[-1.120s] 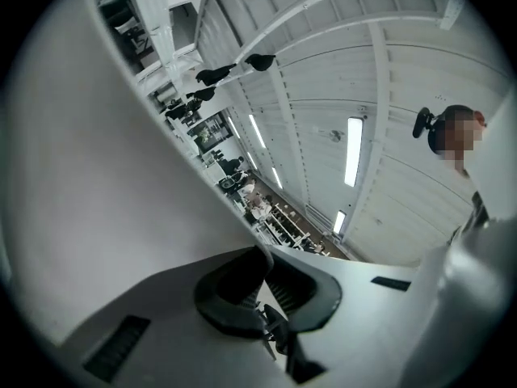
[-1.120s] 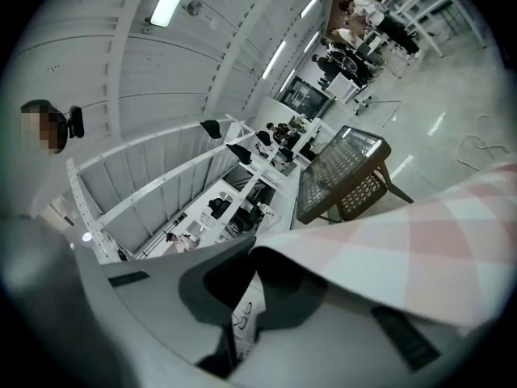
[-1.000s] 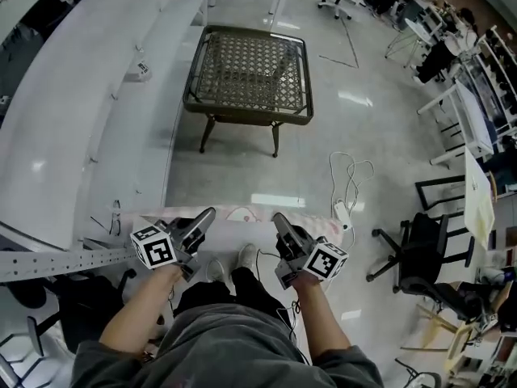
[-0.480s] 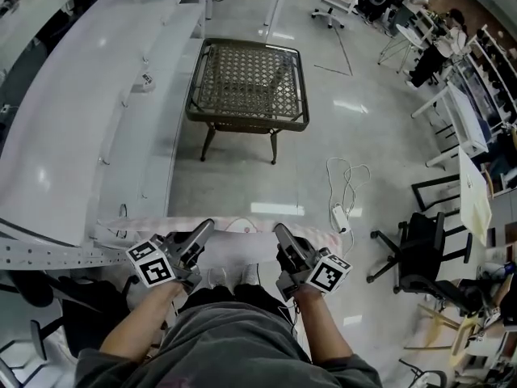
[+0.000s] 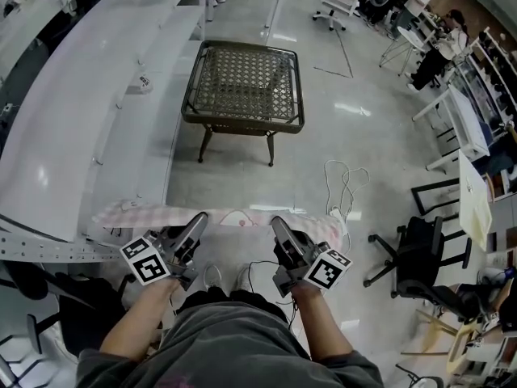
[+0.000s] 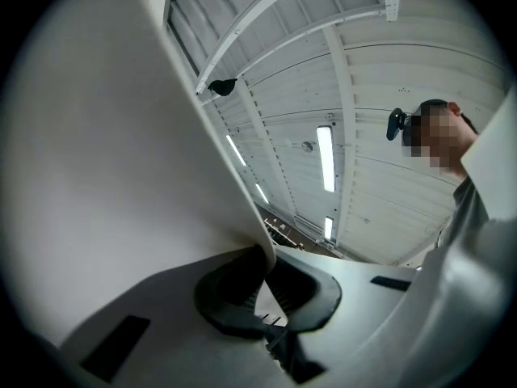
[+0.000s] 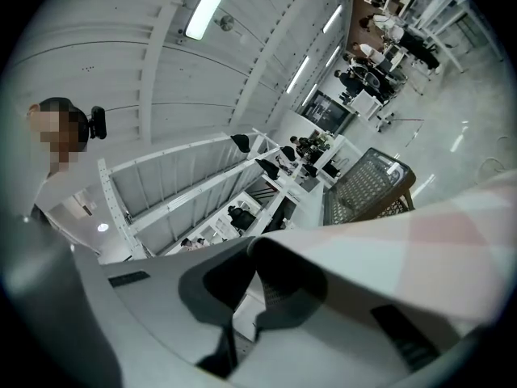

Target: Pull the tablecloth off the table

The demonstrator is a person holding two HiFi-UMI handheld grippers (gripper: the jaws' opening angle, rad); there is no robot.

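The pink-and-white checked tablecloth (image 5: 153,213) hangs stretched between my two grippers, close to the person's body and off the table. My left gripper (image 5: 199,218) is shut on its top edge, and my right gripper (image 5: 277,221) is shut on the same edge further right. In the left gripper view the tablecloth (image 6: 121,152) fills the left side and runs into the closed jaws of the left gripper (image 6: 263,253). The right gripper view has the tablecloth (image 7: 420,241) spreading rightward out of the right gripper (image 7: 252,249). The brown wicker table (image 5: 245,83) stands bare a few steps ahead.
A long white bench (image 5: 73,95) runs along the left. A white cable with a power strip (image 5: 339,192) lies on the floor right of the cloth. A black office chair (image 5: 420,241) and desks stand at the right. The person's shoes (image 5: 212,277) show below the cloth.
Both grippers kept their hold and tipped further towards the ceiling. The cloth's left end now spreads wider to the left.
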